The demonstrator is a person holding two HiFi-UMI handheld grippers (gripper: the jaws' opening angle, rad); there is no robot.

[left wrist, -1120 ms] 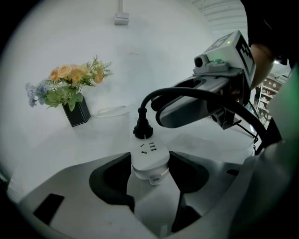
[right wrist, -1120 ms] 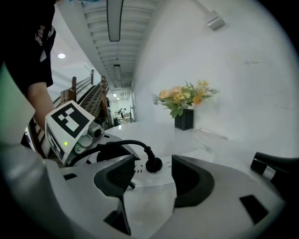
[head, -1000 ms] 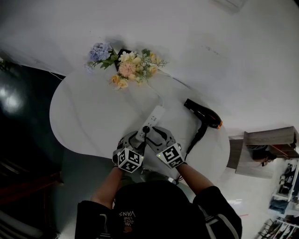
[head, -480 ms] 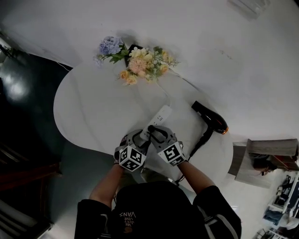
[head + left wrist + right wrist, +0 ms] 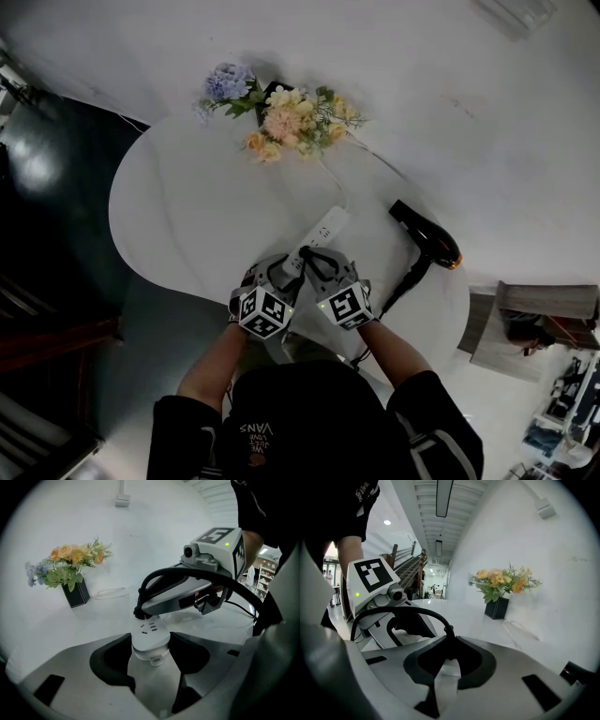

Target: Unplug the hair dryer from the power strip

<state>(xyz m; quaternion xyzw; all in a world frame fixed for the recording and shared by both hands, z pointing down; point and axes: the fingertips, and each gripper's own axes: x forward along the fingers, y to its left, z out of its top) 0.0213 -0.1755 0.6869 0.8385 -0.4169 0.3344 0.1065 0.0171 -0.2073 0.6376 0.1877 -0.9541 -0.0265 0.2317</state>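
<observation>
A white power strip (image 5: 326, 227) lies on the round white table (image 5: 178, 216). My left gripper (image 5: 284, 271) is shut on the strip's near end (image 5: 150, 641), one pad against each side. The hair dryer's black plug (image 5: 139, 613) sits in the strip. My right gripper (image 5: 449, 649) reaches in from the right; its jaws have just been closing and now grip the plug (image 5: 449, 633). The black cord (image 5: 401, 613) arches away from the plug. The black hair dryer (image 5: 427, 236) lies on the table to the right, apart from both grippers.
A vase of flowers (image 5: 286, 117) stands at the table's far edge against the wall. The strip's white cable (image 5: 334, 184) runs back toward it. The near table edge is right below my hands. A wooden shelf (image 5: 544, 300) stands at the right.
The right gripper's jaws have closed around the black plug, and the gripper has rolled a little. The left gripper keeps its hold on the strip. The head view has shifted slightly.
</observation>
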